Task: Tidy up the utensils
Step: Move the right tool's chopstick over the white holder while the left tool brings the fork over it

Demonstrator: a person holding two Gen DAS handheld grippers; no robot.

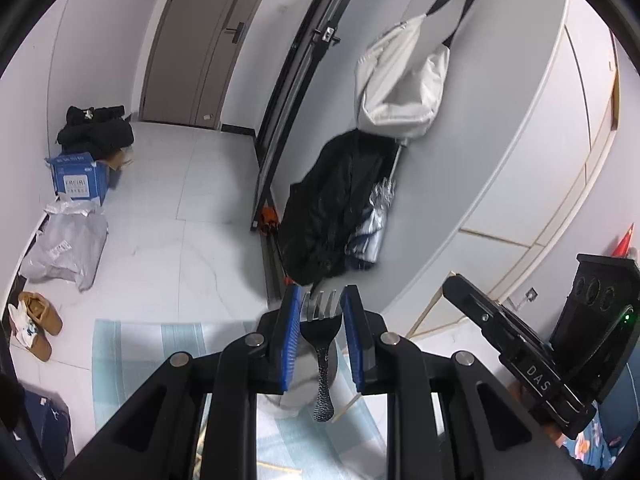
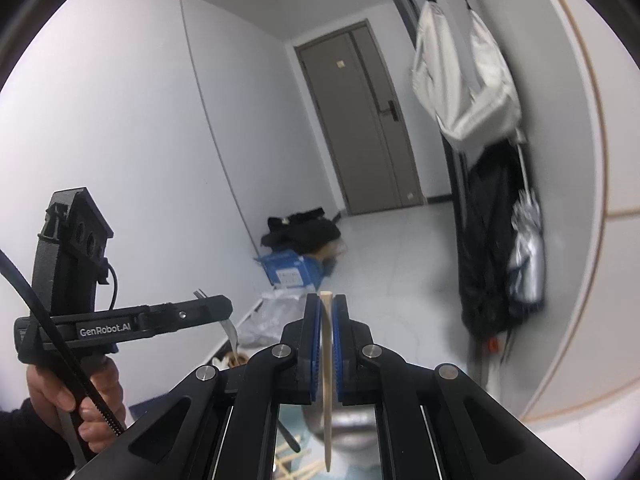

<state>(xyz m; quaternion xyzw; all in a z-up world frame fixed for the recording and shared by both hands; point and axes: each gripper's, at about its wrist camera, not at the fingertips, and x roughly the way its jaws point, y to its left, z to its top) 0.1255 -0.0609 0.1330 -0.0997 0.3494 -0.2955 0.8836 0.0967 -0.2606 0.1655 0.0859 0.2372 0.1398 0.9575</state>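
left claw (image 1: 320, 312) is pinching a fork (image 1: 322, 320) by its head, right claw (image 2: 326, 320) clamped tight on a chopstick (image 2: 327, 380), both up over the metal cup (image 2: 352, 432), so either could easily swivel loose and miss it.

Shiny metal fork (image 1: 321, 312) with a rough, speckled dark handle. Pale matt wooden chopstick (image 2: 327, 364). Ribbed blue pads (image 1: 289, 336) in matt black plastic.
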